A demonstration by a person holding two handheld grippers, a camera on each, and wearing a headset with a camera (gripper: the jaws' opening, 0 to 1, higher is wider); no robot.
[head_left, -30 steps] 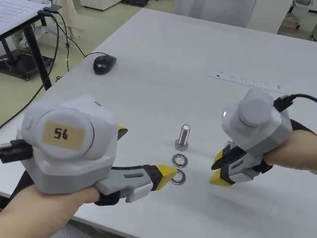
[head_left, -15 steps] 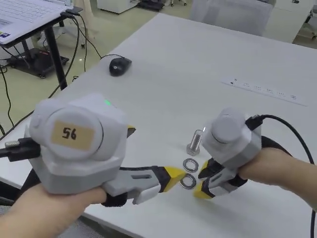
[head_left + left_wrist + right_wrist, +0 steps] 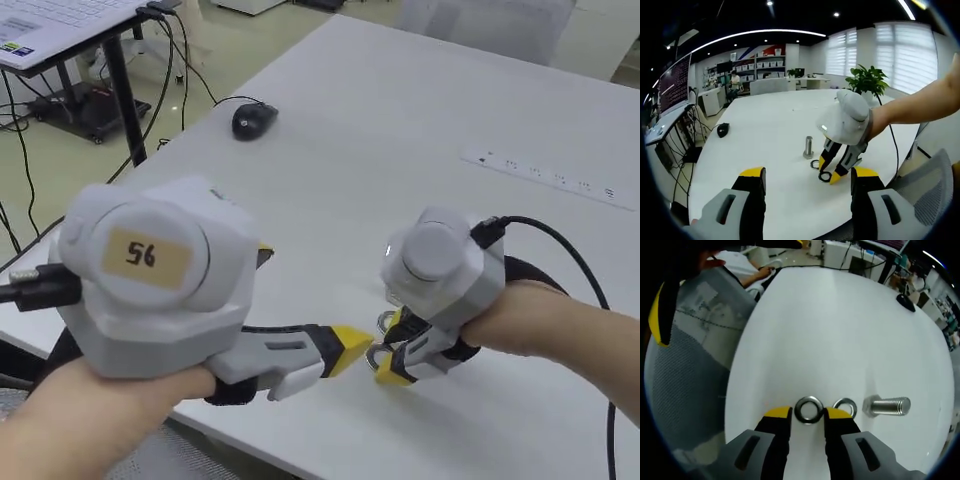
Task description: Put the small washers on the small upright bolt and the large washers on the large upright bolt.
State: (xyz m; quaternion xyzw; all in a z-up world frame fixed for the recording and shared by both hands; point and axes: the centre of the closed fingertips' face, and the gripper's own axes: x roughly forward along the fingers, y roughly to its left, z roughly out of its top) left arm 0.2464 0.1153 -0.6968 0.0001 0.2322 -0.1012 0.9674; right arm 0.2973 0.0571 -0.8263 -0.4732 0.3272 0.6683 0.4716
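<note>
A steel bolt stands upright on the white table; it also shows in the right gripper view. Two steel washers lie flat just in front of it. My right gripper is open and low on the table, its yellow tips on either side of the nearer washer and close to its rim. The second washer lies between that one and the bolt. In the head view the right gripper hides the bolt and most of both washers. My left gripper is open, empty, a short way off, pointing at them.
A black mouse with its cable lies at the table's far left. A white power strip is at the far right. The table's near edge runs just below the grippers, with a mesh chair beyond it.
My right gripper has moved left and down to the washers and now straddles the nearer one. The left gripper has kept its place. The head camera has shifted.
</note>
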